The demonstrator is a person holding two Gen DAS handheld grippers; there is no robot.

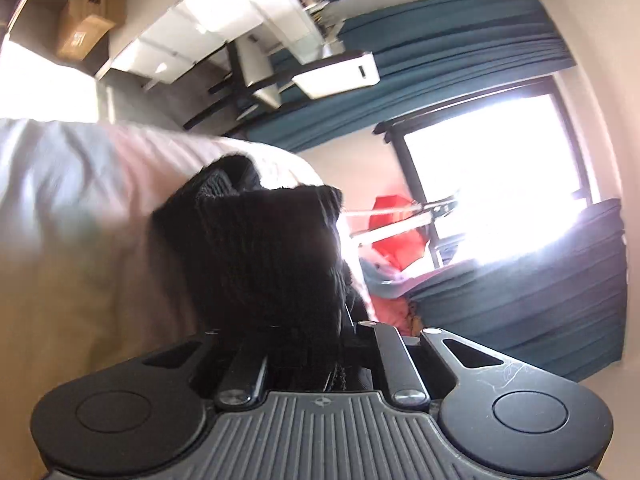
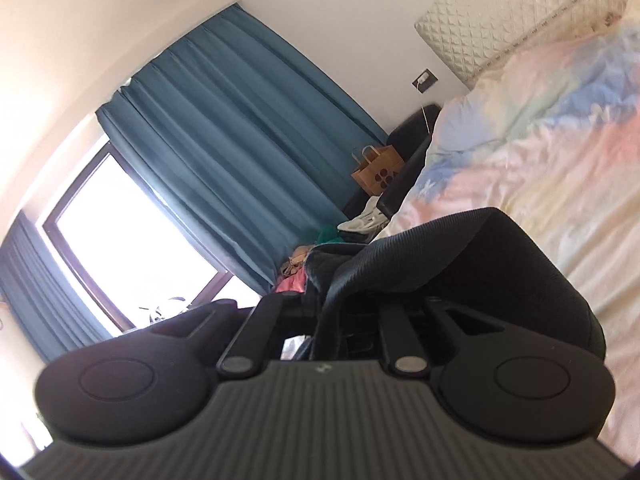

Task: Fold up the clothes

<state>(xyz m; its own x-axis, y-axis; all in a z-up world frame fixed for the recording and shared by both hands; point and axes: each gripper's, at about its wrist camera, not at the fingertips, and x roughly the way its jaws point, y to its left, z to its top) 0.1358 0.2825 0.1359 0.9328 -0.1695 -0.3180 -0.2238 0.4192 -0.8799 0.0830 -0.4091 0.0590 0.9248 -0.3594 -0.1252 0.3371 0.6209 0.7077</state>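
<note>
Both my cameras sit tilted over the bed (image 2: 540, 168). My left gripper (image 1: 308, 344) clamps black knit fabric (image 1: 264, 256); the right gripper (image 2: 332, 320) seemingly pinches dark ribbed cloth (image 2: 460, 256).

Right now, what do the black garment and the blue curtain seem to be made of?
Black garment: probably a ribbed knit, matte; fine ridges run along it in both views, and it bunches softly at both grippers. Blue curtain: likely a thick woven cloth, matte, hanging in even pleats that let no light through.
</note>
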